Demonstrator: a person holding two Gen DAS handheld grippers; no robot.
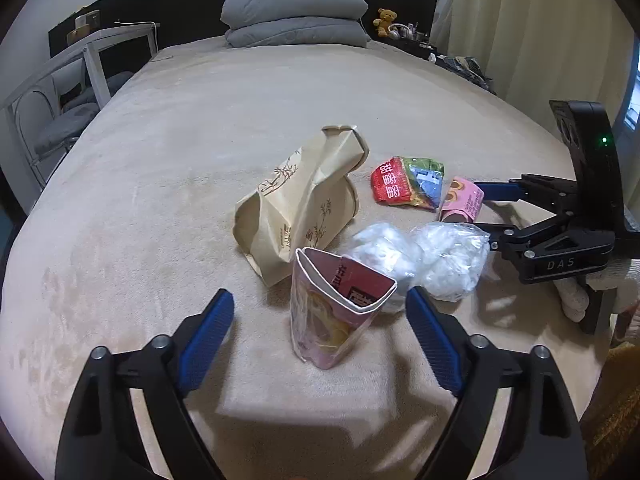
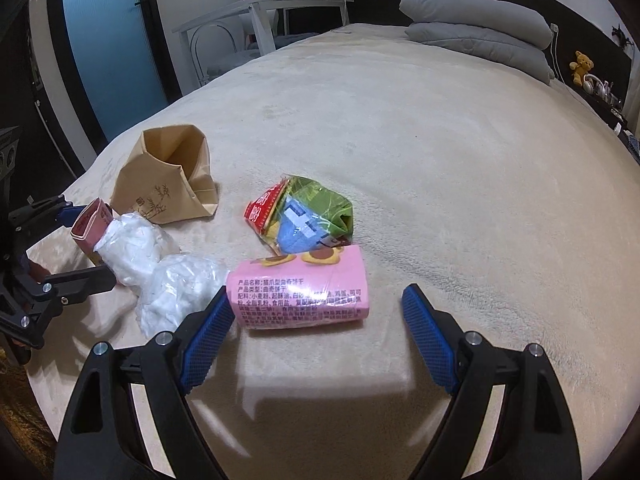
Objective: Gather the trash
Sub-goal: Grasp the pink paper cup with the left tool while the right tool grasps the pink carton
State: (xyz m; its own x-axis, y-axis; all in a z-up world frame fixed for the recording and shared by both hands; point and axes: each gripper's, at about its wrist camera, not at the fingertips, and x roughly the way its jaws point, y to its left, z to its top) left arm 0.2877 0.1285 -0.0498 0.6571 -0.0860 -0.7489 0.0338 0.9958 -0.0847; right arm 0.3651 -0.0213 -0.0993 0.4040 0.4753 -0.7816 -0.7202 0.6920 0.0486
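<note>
Trash lies on a beige bed. A pink open carton (image 1: 336, 312) stands upright between the fingers of my open left gripper (image 1: 320, 300), untouched. A brown paper bag (image 1: 300, 208) lies behind it, mouth open in the right wrist view (image 2: 168, 176). A clear plastic bag of white wadding (image 1: 420, 260) sits to the right. A pink biscuit packet (image 2: 300, 292) lies on its side between the fingers of my open right gripper (image 2: 318, 296), against the left finger. A red-green wrapper (image 2: 304, 212) lies beyond it.
Folded grey bedding (image 1: 296, 20) sits at the head of the bed by a dark headboard. A white side table (image 2: 264, 12) and chair stand at the bed's left side. A teddy bear (image 1: 385, 20) sits on a cluttered shelf. Curtains (image 1: 540, 32) hang on the right.
</note>
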